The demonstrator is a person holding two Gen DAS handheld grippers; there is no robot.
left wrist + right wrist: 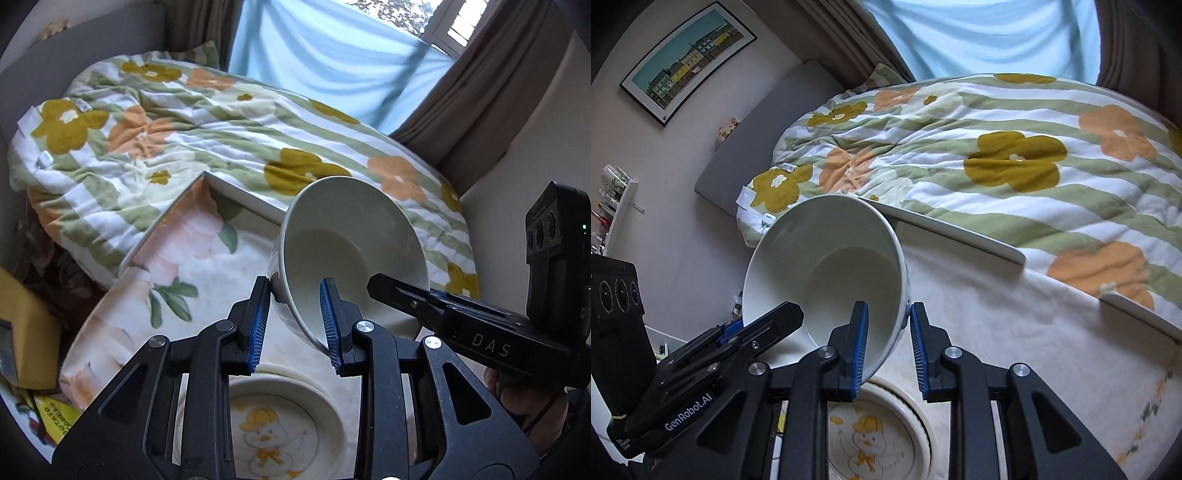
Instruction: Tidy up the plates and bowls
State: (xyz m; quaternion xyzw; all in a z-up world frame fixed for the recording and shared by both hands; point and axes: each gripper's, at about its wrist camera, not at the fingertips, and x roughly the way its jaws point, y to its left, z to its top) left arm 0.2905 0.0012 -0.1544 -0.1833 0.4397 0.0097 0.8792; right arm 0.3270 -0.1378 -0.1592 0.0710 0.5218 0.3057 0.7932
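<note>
A white bowl (351, 251) is held tilted in the air above the table, its mouth facing the cameras. My left gripper (295, 325) straddles the bowl's left rim, one blue pad inside and one outside. My right gripper (888, 343) straddles the opposite rim of the same bowl (827, 266). Each gripper also shows in the other's view: the right one (406, 295) and the left one (764, 321). Below the bowl a cream plate with a duck picture (273, 432) lies on the table; it also shows in the right wrist view (875, 439).
A small table with a cream floral cloth (177, 258) stands against a bed with a flowered quilt (229, 125). A yellow box (26, 332) sits at the left. A framed picture (690, 55) hangs on the wall. Curtains (332, 48) hang behind.
</note>
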